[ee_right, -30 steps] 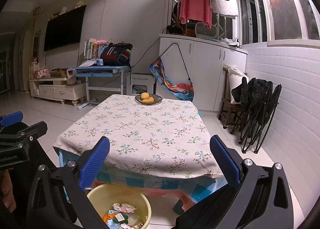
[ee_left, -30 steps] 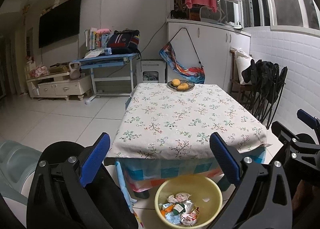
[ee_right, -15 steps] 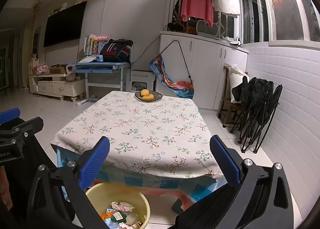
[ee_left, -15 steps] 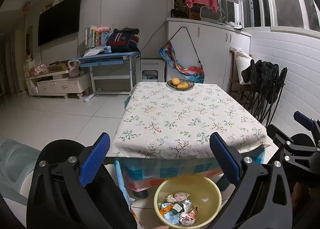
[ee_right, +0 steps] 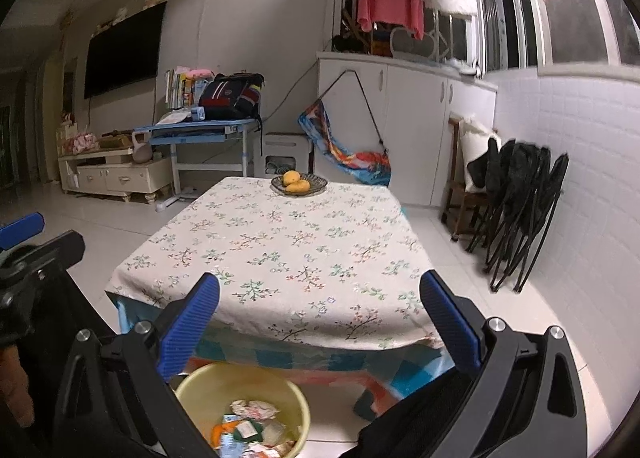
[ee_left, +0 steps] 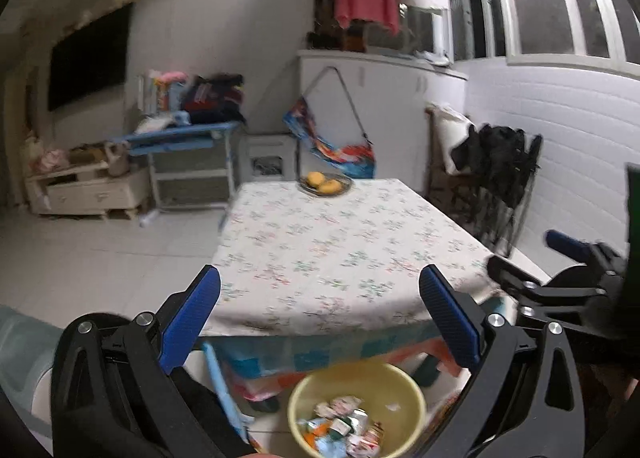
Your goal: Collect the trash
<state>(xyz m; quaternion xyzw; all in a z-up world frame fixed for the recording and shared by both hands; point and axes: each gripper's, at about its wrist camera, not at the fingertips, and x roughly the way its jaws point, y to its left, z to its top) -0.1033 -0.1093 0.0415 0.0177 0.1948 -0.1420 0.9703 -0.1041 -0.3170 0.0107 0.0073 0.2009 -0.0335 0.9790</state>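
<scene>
A yellow basin (ee_left: 404,386) stands on the floor in front of the table, holding several crumpled wrappers and packets (ee_left: 344,422). It also shows in the right wrist view (ee_right: 288,394) with the trash (ee_right: 252,426) inside. My left gripper (ee_left: 320,318) is open and empty, held above the basin before the table's near edge. My right gripper (ee_right: 320,318) is open and empty, also above the basin. The right gripper shows at the right of the left wrist view (ee_left: 568,258). The left gripper shows at the left of the right wrist view (ee_right: 24,234).
A low table (ee_right: 280,242) with a floral cloth carries a dish of yellow fruit (ee_right: 298,184) at its far end. Folded black chairs (ee_right: 516,210) lean on the right wall. A blue desk (ee_right: 200,130) and a TV cabinet (ee_right: 112,174) stand far left.
Both grippers have tilted and lifted a little, so the table sits lower in view; the left wrist view is blurred by motion. Both stay open and empty.
</scene>
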